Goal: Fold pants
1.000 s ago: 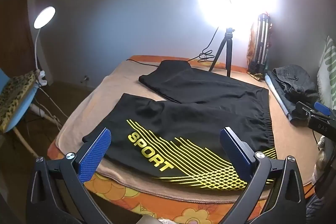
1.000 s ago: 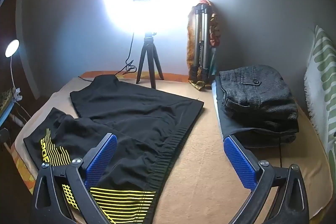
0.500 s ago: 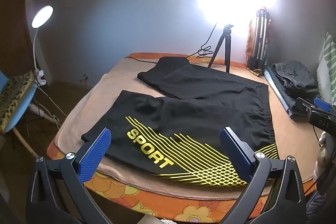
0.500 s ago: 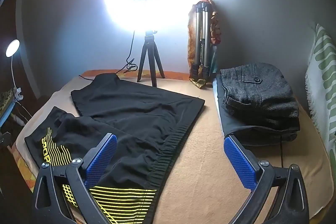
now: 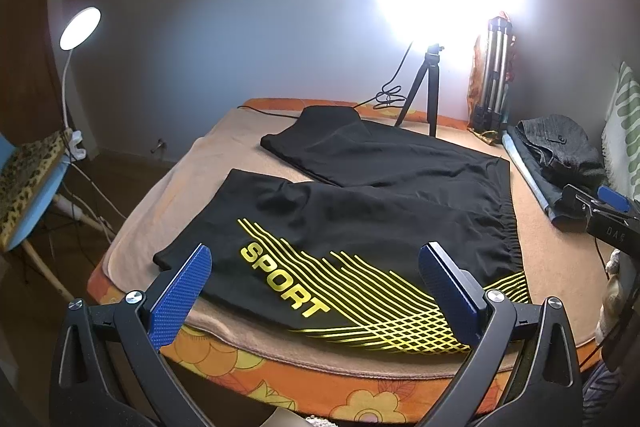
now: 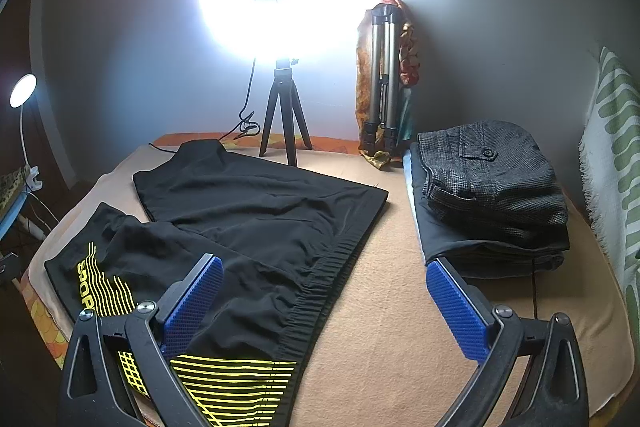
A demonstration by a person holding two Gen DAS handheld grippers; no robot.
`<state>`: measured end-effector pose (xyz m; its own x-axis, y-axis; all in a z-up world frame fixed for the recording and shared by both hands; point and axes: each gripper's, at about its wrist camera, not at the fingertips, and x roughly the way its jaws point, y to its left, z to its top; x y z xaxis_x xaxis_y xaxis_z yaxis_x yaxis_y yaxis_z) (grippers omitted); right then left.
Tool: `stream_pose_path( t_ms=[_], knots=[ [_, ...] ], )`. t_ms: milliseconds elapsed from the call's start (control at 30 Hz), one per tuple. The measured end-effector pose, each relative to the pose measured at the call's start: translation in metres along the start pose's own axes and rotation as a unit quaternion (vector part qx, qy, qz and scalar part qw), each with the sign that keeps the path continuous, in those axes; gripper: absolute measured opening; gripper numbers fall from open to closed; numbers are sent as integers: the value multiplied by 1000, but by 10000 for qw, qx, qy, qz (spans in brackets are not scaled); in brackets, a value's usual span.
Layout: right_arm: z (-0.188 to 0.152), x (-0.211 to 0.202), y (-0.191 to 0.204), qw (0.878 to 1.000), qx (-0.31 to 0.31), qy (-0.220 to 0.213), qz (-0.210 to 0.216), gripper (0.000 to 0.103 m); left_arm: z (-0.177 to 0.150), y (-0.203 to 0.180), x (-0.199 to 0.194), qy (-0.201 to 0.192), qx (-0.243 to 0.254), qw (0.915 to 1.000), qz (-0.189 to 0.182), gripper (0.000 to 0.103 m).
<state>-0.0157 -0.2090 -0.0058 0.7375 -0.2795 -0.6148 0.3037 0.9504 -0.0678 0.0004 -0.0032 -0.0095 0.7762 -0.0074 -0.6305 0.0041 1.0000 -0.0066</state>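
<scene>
Pants, black stretchy sport fabric with yellow stripes and "SPORT" print (image 5: 360, 227), lie flat and unfolded on the tan-blanketed bed (image 6: 400, 307), filling lower centre of my left view. Over the last second my left view pulled back a little; pants sit slightly higher and smaller in frame, cloth itself unmoved. Folding not begun, I judge. Left tool (image 5: 316, 267) and right tool (image 6: 324, 275) both spread wide, holding nothing. Long axis: elastic waistband at frame right, two legs splayed toward frame left.

left gripper (image 5: 314, 285) slightly higher, back
</scene>
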Motion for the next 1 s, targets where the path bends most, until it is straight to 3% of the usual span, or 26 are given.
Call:
stream_pose_path(
  t_ms=[1000],
  knots=[
    [0,0,-1,10000,-9,5,-4,103,0,1,3,32,-10,10000,-23,103]
  ],
)
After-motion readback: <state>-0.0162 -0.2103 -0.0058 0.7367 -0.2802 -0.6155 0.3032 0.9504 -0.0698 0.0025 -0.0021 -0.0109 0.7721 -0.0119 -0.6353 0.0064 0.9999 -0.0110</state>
